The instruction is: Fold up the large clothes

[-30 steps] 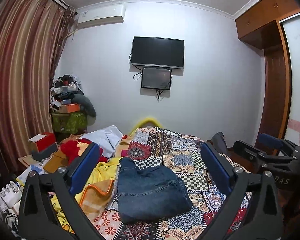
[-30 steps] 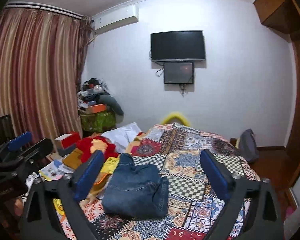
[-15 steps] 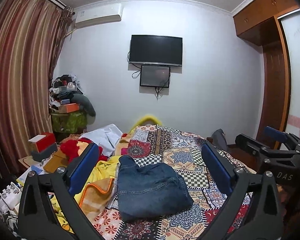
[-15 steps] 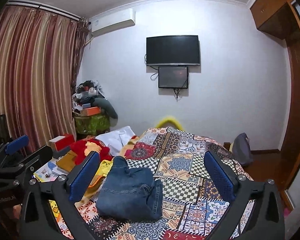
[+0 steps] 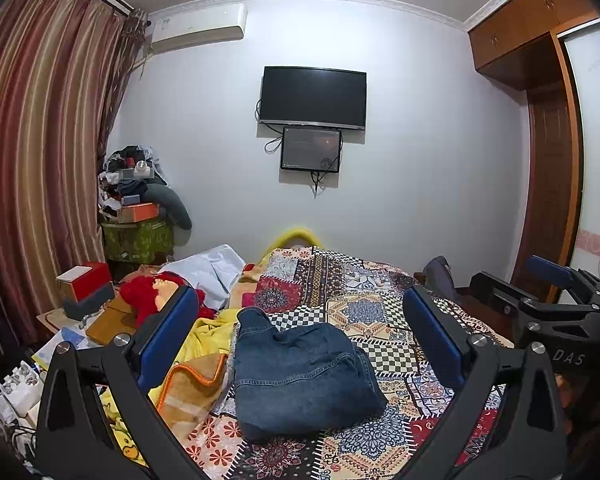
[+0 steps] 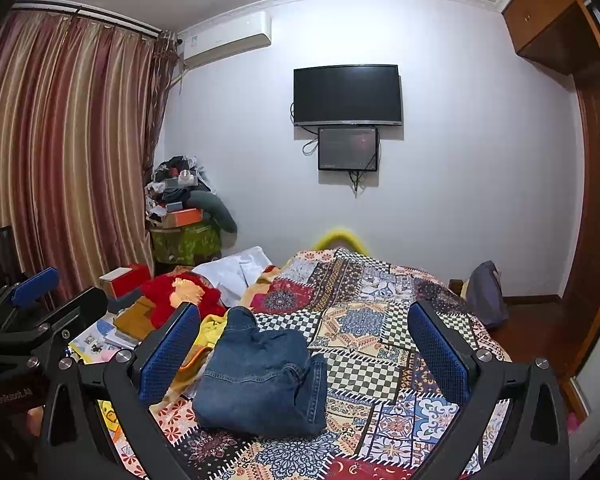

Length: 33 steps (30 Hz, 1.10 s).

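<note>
Both cameras have tipped slightly upward over the past second, so the jeans [image 5: 300,372] sit a little lower in each view, untouched. They lie bundled in a thick, roughly folded heap near the left side of the patchwork bedspread [image 5: 380,312], one leg end poking toward the headboard wall. Denim of this bulk is likely heavy and fairly stiff, unlikely to slip, and best taken at a seamed edge: the protruding leg end or the near hem, one gripper to each corner. The left gripper [image 5: 300,340] and the right gripper [image 6: 304,348] hover above the bed, each spread wide and holding nothing, well apart from the cloth. A yellow blanket [image 5: 196,364] touches the heap's left edge and could snag. To the right, the bedspread offers open room for spreading the garment flat before the bed's far edge drops away beside the wardrobe [image 5: 552,200].
</note>
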Tool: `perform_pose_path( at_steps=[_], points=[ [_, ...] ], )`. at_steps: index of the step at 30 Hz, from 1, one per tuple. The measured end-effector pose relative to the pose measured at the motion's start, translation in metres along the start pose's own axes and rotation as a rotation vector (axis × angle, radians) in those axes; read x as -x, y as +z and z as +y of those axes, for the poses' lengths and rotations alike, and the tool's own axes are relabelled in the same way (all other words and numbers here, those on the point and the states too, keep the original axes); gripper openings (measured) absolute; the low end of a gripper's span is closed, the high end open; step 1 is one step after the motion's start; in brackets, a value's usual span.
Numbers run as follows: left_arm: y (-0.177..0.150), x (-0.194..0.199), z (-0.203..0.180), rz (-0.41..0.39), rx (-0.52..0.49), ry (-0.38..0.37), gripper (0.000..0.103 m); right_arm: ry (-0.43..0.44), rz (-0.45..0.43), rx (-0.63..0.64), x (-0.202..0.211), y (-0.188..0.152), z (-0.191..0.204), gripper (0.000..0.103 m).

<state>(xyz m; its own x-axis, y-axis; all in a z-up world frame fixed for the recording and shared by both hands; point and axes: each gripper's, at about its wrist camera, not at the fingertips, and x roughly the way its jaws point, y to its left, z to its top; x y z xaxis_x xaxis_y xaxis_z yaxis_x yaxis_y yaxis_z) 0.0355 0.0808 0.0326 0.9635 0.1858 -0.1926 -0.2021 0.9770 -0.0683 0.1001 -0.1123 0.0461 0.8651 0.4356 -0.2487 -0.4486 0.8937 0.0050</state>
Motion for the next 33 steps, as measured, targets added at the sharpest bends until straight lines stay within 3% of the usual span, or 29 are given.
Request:
perform_pose_path(
  at_steps=[33],
  points=[
    [0.0003, -0.0031, 0.0047, 0.003, 0.016, -0.029, 0.103, -0.018, -0.001, -0.014, -0.0006, 0.0025, 0.0013, 0.103]
  ],
)
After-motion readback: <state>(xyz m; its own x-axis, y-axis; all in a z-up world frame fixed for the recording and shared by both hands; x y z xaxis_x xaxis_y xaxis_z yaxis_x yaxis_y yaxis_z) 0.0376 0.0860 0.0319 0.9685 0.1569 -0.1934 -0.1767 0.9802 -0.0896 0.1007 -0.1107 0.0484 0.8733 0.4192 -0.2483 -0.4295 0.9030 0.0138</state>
